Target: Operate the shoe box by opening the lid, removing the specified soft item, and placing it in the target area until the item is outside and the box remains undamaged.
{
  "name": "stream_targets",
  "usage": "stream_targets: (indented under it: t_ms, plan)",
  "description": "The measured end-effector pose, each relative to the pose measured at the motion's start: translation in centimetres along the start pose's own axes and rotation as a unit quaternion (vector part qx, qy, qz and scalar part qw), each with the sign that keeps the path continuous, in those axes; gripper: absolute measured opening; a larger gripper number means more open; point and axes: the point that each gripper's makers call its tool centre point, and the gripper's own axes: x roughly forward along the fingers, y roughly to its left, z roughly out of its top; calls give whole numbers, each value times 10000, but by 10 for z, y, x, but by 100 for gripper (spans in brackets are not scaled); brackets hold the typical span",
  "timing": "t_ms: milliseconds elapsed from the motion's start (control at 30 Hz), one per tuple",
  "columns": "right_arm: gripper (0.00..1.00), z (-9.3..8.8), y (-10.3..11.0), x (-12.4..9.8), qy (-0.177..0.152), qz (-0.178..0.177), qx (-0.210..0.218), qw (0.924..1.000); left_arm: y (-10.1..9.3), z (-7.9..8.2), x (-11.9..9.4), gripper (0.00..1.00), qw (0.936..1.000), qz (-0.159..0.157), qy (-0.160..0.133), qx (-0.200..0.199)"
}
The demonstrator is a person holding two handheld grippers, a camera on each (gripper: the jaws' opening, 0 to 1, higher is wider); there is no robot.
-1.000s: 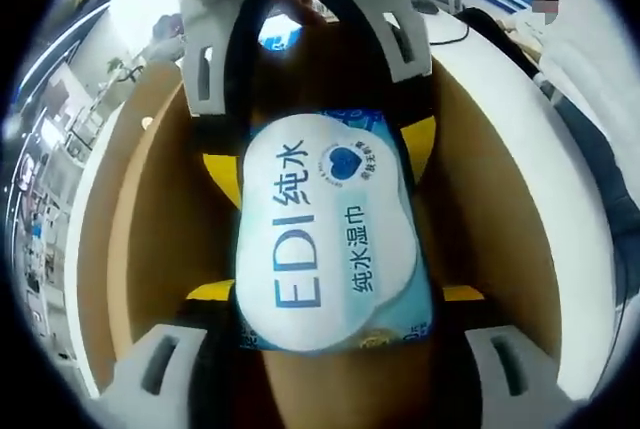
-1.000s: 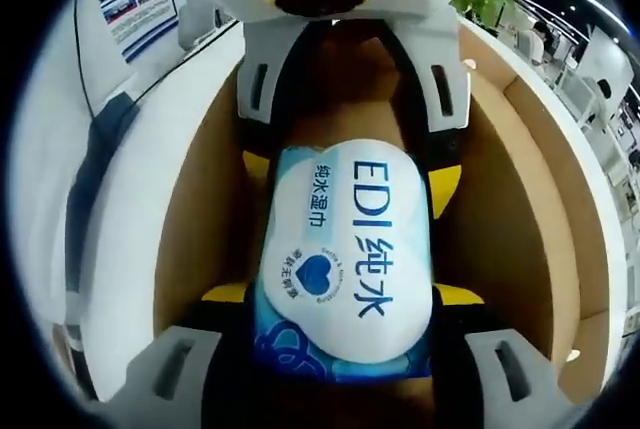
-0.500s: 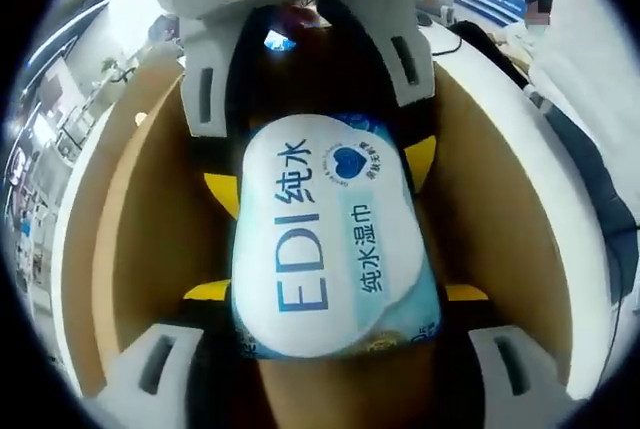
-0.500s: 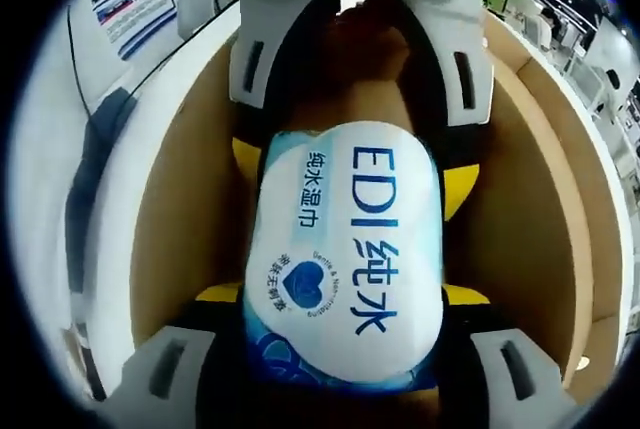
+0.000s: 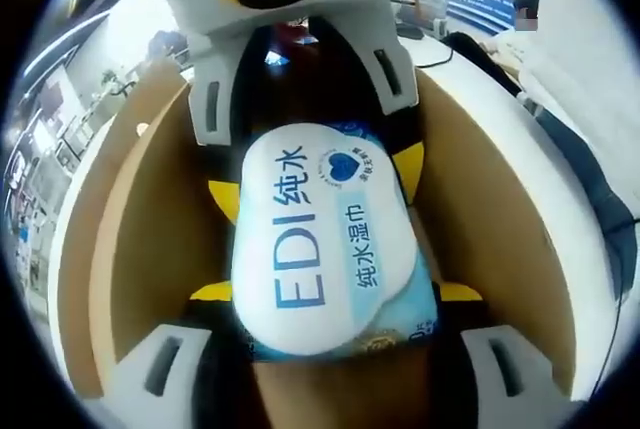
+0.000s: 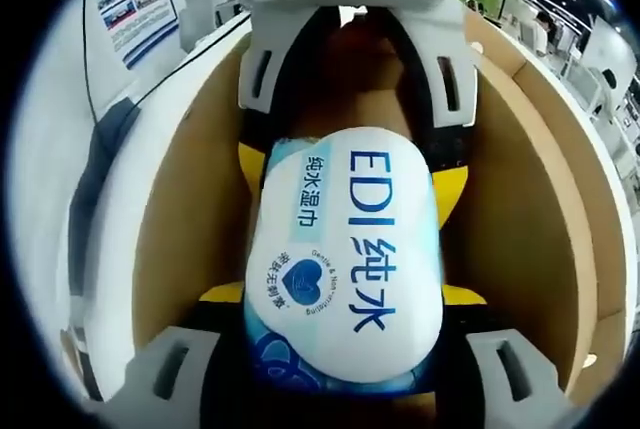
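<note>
Both jaws closed on wipes pack, inside shoe box

Bright, even indoor light, strong fisheye warp

Both views curve hard at the edges; the wipes pack reads sharp with soft glare, and the background blurs.

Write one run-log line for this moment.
wipes pack | held by left gripper and right gripper | inside open shoe box

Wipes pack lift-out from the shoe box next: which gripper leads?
Right, marginally: right gripper and left gripper both clamp the wipes pack from opposite ends inside the shoe box, but it sits squarer between the right's jaws.
</note>
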Motion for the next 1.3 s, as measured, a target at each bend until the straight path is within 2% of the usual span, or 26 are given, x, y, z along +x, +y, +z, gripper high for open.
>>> stream_targets:
  t_ms: [533,767,1300]
  plan:
    - [65,6,5,-7,7,-55,-32,10000,-4,4,-7,68,9998,150,153,26]
    - [65,16,0,-19,39,-246,-197,9995,2,7,-20,68,9990,372,206,102]
    - [65,41,-2,-60,46,-497,-499,9975,4,33,-63,68,9963,810,208,199]
